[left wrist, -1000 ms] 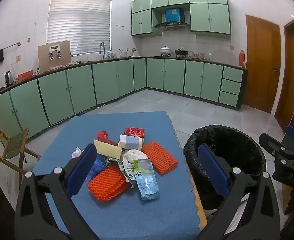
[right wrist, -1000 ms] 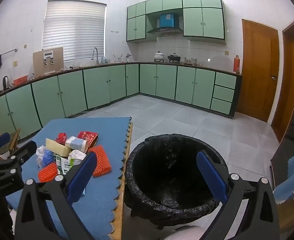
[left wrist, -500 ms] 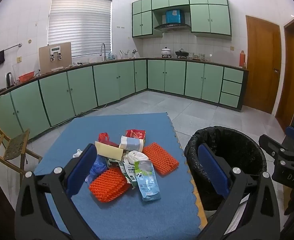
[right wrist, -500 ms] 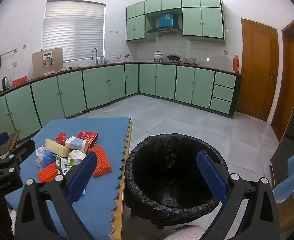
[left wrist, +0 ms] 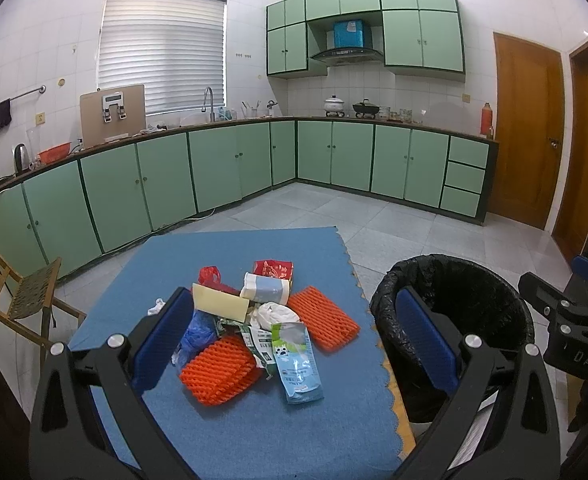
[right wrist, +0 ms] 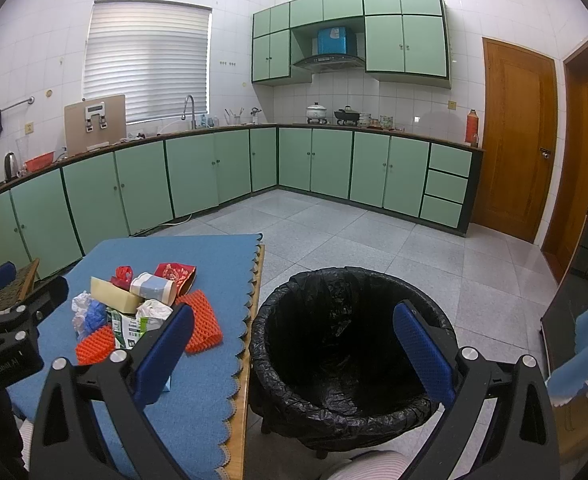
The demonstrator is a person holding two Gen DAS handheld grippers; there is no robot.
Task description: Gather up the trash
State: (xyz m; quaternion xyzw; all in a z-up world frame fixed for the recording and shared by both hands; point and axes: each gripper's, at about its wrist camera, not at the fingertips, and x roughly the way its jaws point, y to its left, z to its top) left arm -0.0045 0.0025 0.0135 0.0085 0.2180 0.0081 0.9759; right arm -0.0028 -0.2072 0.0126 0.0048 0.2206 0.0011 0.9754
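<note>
The room is a kitchen with white tiled walls, light green cupboards (left wrist: 222, 168) along two walls, a window blind (left wrist: 162, 50), a grey tiled floor (right wrist: 334, 232) and two brown doors (left wrist: 528, 128) on the right. A table covered by a blue mat (left wrist: 254, 412) carries a heap of trash (left wrist: 262, 320): two orange foam nets, a blue pouch, a beige box, a roll, red wrappers and crumpled paper. Just beside the table's right edge stands a bin (right wrist: 346, 352) lined with a black bag. The left gripper (left wrist: 294, 344) hangs above the heap, its fingers spread wide and holding nothing. The right gripper (right wrist: 294, 350) hangs above the bin, also wide apart and empty. A wooden chair (left wrist: 18, 292) stands left of the table.
</note>
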